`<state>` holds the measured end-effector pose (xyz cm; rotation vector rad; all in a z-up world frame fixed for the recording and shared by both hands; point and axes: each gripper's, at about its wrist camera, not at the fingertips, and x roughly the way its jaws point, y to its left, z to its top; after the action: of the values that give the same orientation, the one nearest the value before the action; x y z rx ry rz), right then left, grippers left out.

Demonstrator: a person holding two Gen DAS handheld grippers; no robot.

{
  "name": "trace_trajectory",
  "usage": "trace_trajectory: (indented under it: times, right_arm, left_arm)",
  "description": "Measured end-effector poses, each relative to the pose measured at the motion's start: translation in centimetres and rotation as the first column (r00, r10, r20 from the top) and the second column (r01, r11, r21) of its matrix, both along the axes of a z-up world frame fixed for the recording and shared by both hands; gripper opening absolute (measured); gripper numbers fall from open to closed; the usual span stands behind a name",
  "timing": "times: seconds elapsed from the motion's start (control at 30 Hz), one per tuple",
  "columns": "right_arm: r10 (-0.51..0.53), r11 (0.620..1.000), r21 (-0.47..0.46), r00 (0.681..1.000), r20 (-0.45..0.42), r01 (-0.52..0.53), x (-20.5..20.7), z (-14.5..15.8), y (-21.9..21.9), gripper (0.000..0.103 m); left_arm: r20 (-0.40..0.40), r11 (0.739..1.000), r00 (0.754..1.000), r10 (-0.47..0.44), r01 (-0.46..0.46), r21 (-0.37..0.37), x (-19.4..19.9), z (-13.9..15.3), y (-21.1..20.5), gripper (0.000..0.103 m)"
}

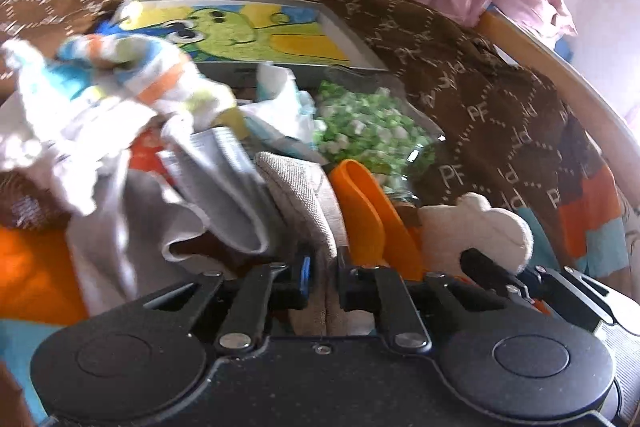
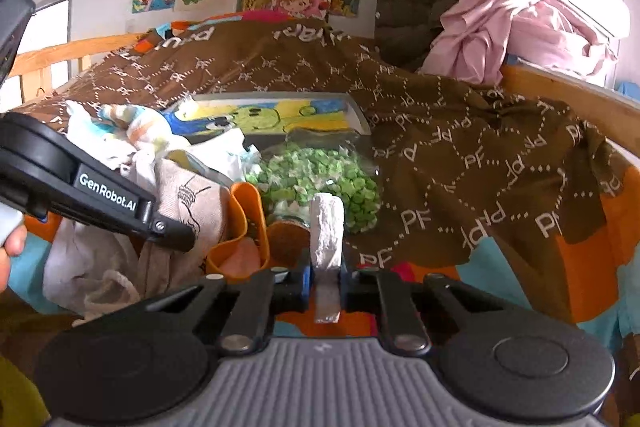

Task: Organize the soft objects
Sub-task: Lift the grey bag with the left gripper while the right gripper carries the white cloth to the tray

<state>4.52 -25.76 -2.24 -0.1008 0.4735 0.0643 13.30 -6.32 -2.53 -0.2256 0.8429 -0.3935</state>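
Two claws were in view, each clamped on a soft item above a bed covered by a brown patterned blanket (image 2: 460,155).

1. Left claw (image 1: 322,267): jaws were drawn nearly together on the beige canvas cloth (image 1: 298,195), which rose toward 12 o'clock from the grip. In the right wrist view this claw (image 2: 176,237) entered from 9 o'clock, and the cloth (image 2: 192,203) showed a line drawing.
2. Right claw (image 2: 325,281): jaws were pinched on a flat white foam piece (image 2: 327,227), held upright on edge. In the left wrist view the same piece (image 1: 476,227) sat at 3 o'clock of the left claw.
3. An orange cup-shaped item (image 2: 240,223) lay between the two held items.
4. A bag of green-and-white pieces (image 2: 320,183) lay at 12 o'clock of the right claw, beside a striped fabric heap (image 1: 132,67) at 10 o'clock.
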Motion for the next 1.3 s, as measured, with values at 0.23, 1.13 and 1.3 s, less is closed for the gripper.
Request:
trace_trajectory:
  times: [0.23, 1.13, 1.3]
  right_arm:
    - [0.057, 0.998, 0.004, 0.993, 0.100, -0.058, -1.3, 1.4, 0.6, 0.014]
    - [0.213, 0.976, -0.038, 0.904, 0.370, -0.214, 1.3, 10.8, 3.5, 0.014]
    - [0.287, 0.957, -0.065, 0.901, 0.325, -0.282, 9.0, 12.1, 6.3, 0.014]
  left_arm:
    - [0.022, 0.999, 0.999, 0.040, -0.040, -0.037, -2.0, 1.2, 1.6, 0.007]
    - [0.243, 0.999, 0.969, 0.044, -0.046, 0.000, 2.3, 19.5, 5.8, 0.006]
    - [0.245, 0.999, 0.968, 0.051, -0.051, -0.005, 7.8, 19.6, 8.3, 0.006]
